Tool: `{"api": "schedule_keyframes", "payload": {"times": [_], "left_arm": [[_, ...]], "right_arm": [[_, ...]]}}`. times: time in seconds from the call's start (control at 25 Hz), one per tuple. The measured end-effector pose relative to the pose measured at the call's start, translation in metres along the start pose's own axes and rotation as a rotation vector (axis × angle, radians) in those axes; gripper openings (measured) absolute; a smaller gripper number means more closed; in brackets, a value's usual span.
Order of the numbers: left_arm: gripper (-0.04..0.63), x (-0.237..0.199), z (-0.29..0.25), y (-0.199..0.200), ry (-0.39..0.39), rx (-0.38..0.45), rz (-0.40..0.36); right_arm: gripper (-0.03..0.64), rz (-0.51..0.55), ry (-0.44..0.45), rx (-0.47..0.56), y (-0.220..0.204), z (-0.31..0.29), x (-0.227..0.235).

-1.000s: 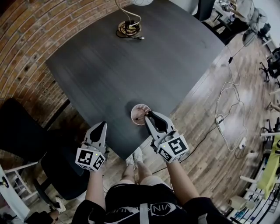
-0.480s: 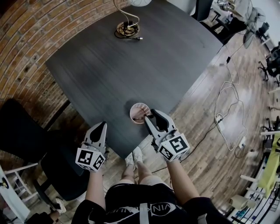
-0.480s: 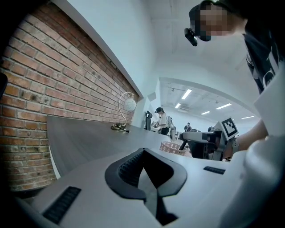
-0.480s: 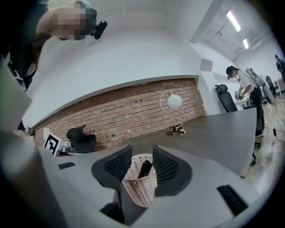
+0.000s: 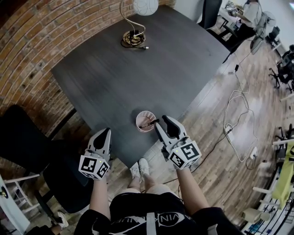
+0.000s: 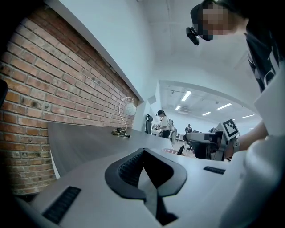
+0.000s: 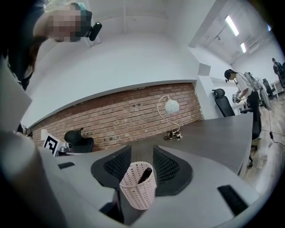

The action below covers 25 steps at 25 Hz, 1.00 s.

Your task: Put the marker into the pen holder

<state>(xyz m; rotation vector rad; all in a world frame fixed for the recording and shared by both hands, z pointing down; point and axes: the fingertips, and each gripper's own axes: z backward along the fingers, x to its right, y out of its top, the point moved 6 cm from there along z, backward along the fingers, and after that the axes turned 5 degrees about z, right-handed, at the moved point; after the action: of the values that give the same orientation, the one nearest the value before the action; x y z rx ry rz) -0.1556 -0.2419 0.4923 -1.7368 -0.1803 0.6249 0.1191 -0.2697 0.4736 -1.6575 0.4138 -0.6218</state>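
Inside pink lattice pen holder (image 7: pixel 136 192) — slim black marker (image 7: pixel 144 175)

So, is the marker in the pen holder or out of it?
In. The marker leans inside the pen holder, top at the rim; the right gripper, jaws opening, touches neither.

A dark desk (image 5: pixel 115 78) meets a brick wall (image 5: pixel 41 36) on the left. At the desk's far edge stands a globe lamp (image 5: pixel 145 5). A black chair (image 5: pixel 27 137) sits near left, and white cables (image 5: pixel 239 119) trail over the wooden floor (image 5: pixel 216 156) on the right.
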Motion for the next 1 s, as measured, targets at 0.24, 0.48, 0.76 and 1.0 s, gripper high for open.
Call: {"api": "schedule_keyframes", "payload": {"times": [0.24,0.48,0.76,1.0], "left_arm": [[0.014,0.003,0.008,0.013,0.021,0.026,-0.014],[0.014,0.001,0.018,0.025,0.042,0.046,-0.028],[0.014,0.001,0.03,0.037,0.074,0.06,-0.042],[0.014,0.001,0.037,0.05,0.087,0.089,-0.045]], "right_arm": [[0.126,0.032,-0.009,0.008,0.012,0.006,0.001],[0.057,0.082,-0.005,-0.003,0.018,0.009,-0.003],[0.032,0.077,-0.016,0.0,0.027,0.02,-0.003],[0.028,0.088,-0.021,0.004,0.035,0.025,-0.003]]}}
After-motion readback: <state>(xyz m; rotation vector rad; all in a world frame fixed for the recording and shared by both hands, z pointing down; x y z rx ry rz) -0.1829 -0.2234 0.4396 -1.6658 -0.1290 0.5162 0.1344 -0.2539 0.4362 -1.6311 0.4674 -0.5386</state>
